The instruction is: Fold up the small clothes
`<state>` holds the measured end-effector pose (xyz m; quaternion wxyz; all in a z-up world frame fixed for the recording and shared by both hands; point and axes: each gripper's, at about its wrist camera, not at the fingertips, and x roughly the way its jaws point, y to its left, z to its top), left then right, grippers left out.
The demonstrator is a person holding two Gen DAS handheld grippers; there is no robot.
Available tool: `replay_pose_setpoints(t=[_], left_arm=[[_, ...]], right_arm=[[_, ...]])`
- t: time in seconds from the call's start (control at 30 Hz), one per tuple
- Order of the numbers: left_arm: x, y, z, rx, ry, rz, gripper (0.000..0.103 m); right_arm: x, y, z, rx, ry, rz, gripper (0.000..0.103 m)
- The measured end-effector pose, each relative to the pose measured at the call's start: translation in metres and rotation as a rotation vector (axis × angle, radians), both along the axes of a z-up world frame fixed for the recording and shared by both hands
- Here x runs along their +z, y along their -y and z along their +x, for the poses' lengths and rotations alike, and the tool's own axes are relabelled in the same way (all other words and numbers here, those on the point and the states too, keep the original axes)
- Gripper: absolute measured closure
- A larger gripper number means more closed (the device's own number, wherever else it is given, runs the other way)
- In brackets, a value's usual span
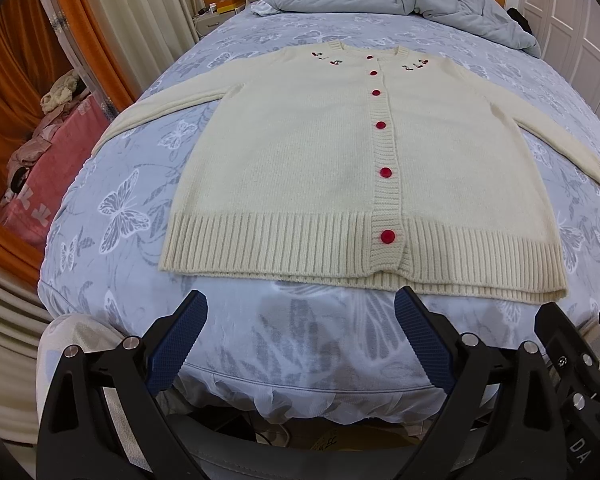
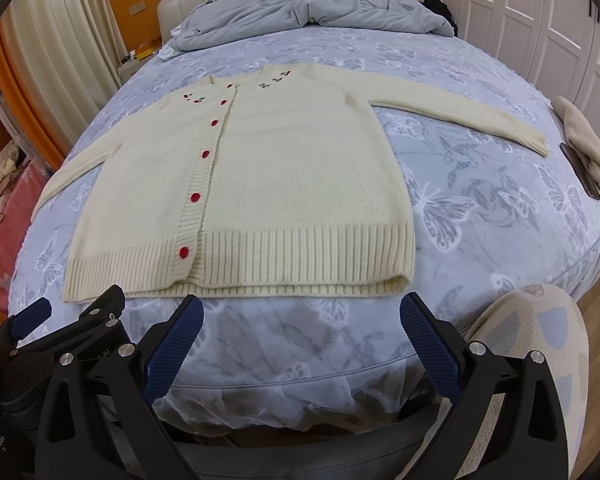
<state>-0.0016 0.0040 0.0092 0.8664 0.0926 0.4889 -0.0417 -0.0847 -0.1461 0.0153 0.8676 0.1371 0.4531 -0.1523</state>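
Note:
A cream knit cardigan point(image 1: 300, 168) with red buttons lies flat and face up on the bed, sleeves spread to both sides, ribbed hem toward me. It also shows in the right wrist view point(image 2: 284, 184). My left gripper point(image 1: 302, 304) is open and empty, just short of the hem near the bed's foot edge. My right gripper point(image 2: 302, 306) is open and empty, also just short of the hem. The right gripper shows at the right edge of the left wrist view point(image 1: 576, 320), and the left gripper at the left of the right wrist view point(image 2: 72, 312).
The bed point(image 1: 260, 340) has a blue butterfly sheet. A rumpled grey duvet point(image 2: 300, 8) lies at the headboard. A beige cloth point(image 2: 588, 148) and a dark flat object point(image 2: 580, 176) lie at the bed's right edge. Pink bedding point(image 1: 48, 168) is left of the bed. White wardrobes point(image 2: 540, 20) stand at the right.

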Motion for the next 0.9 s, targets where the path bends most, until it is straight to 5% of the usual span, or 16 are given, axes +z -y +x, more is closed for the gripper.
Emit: replay_pose_setpoints(t=[0.9], left_arm=[[-0.0053, -0.0039, 0.0007, 0.004, -0.013, 0.001, 0.012]], right_arm=[[-0.0028, -0.0024, -0.0019, -0.004, -0.01, 0.001, 0.005]])
